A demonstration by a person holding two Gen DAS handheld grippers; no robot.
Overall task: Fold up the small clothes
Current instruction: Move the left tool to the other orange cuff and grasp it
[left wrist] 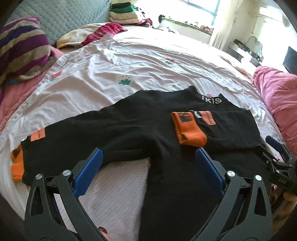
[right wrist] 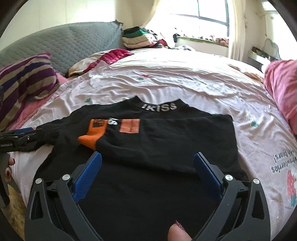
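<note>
A small black top with a white-lettered collar lies flat on the bed. One sleeve is folded across its chest, and that sleeve's orange cuff rests near the middle. The other sleeve stretches out to the left and ends in an orange cuff. My left gripper is open just above the lower hem, with nothing between its blue pads. My right gripper is open above the folded part of the black top, also with nothing between its pads. Each gripper shows at the edge of the other's view.
The pale floral sheet covers the bed. A striped pillow and a grey quilted headboard are at the back left. A pink blanket is bunched at the right. Folded clothes are stacked beyond the bed.
</note>
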